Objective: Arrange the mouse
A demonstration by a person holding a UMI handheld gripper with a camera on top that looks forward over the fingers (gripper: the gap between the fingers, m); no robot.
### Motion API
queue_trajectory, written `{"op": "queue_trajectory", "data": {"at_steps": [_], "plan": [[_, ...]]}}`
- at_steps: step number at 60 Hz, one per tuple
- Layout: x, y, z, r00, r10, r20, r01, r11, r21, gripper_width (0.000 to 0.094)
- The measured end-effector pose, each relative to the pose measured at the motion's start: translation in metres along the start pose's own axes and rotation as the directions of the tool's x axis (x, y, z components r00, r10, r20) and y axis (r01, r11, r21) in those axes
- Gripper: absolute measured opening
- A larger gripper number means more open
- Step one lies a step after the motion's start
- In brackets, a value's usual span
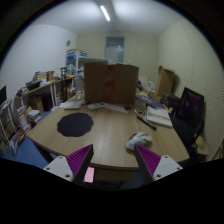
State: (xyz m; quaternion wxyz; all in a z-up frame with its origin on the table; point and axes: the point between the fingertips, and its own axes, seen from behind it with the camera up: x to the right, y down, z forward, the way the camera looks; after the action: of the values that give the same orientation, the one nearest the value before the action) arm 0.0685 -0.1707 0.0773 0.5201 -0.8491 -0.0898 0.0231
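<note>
Two-finger handheld gripper (112, 158), lower centre of the frame: jaws stand wide open, holding nothing and touching nothing; each finger bears a magenta triangular pad (80, 160) on its inner face, and bare counter shows in the gap between them. Small grey-white computer mouse (139, 141), right of centre: rests on the counter just above the tip of the right-hand finger, outside the gap, apart from the finger as far as can be seen; pale, rounded, low in profile; finer detail too small to tell. Round-edged light wooden counter (108, 128), middle of the frame. Round black mouse mat (75, 124), left of centre: lies flat on the counter, well apart from the mouse, beyond the left-hand finger. Large brown cardboard box (110, 84), upper centre: stands upright at the far edge of the counter. Flat pale stack of papers or a book (158, 117), right of centre: lies on the counter beyond the mouse. Dark monitor screen (191, 108), right of the frame: stands beside the counter. Cluttered shelves and desks (40, 92), left of the frame. Long ceiling strip light (105, 13), top centre: lit.
</note>
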Motion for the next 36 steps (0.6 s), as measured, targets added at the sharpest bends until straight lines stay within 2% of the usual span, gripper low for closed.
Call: {"op": "queue_trajectory", "data": {"at_steps": [20,26,36], "plan": [[0.057,0.058,0.087,0.99,0.137,-0.031,-0.14,0.983,-0.121,0.085],[0.072,0.05,0.106,0.991,0.118,-0.063,-0.123,0.988,-0.094,0.0836],[0.076,0.041,0.127,0.99,0.121,-0.071,-0.129,0.983,-0.127,0.0849]]}}
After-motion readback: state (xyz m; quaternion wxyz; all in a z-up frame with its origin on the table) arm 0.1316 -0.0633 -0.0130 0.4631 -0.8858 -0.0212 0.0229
